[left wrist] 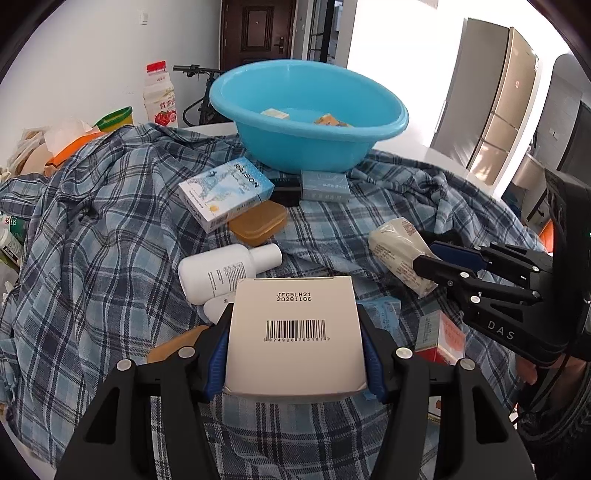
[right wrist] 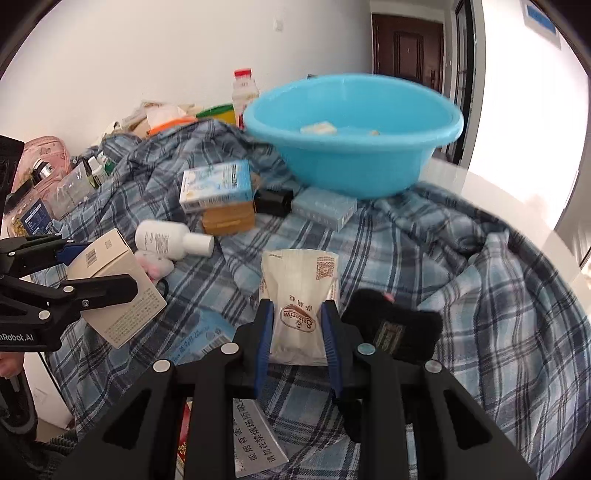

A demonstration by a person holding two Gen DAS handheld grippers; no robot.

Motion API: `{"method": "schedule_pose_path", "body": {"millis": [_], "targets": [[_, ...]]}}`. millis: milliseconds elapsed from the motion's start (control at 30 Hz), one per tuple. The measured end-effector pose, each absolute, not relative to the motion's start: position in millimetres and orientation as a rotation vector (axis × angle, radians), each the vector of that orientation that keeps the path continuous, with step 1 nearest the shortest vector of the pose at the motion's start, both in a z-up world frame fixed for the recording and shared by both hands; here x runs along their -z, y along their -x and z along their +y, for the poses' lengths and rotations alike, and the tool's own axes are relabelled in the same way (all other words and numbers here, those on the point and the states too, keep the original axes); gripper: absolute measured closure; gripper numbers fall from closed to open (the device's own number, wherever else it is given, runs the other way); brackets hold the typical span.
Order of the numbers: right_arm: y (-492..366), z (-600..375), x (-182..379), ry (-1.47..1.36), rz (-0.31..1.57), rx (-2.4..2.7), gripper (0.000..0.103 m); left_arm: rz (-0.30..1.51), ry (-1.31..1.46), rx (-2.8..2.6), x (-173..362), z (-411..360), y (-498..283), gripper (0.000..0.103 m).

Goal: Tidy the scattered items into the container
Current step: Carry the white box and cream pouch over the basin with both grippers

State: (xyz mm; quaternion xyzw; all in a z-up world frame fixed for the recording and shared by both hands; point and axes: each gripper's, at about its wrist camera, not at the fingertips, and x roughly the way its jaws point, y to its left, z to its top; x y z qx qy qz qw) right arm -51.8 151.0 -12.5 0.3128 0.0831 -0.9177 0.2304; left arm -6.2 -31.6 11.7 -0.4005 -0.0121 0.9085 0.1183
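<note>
The left gripper (left wrist: 295,332) points forward and downward, its black fingers with blue pads (left wrist: 218,354) clamped on the two sides of a white cardboard box with a barcode (left wrist: 295,325). The right gripper (right wrist: 297,325) points the same way, its jaws pinched nearly together on a soft white plastic packet with brown print (right wrist: 301,295). From the left wrist view it reaches in from the right edge.

We're inside a lived-in home: a dark brown panelled front door (left wrist: 258,33), a tall champagne-coloured fridge (left wrist: 495,107), a parked black bicycle (left wrist: 199,92), and a crumpled blue plaid cloth (left wrist: 110,236) over the table.
</note>
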Motion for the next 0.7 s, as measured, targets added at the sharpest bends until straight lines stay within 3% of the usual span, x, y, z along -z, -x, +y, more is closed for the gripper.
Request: {"method": "schedule_pose_path", "body": {"millis": [133, 267, 700], "targets": [[2.2, 153.9, -22.0, -0.388, 0.264, 2.687, 0.078, -0.086, 0.744, -2.831, -54.5, -40.6, -26.7, 0.042], [-18.3, 149.5, -40.6, -0.248, 0.295, 2.756, 0.077, -0.114, 0.503, -2.891, -79.0, -48.2, -43.4, 0.042], [-5.8, 154.1, -53.0, -0.354, 0.227, 2.799, 0.077, -0.122, 0.669, -2.823, -64.2, -41.3, -22.9, 0.042]]}}
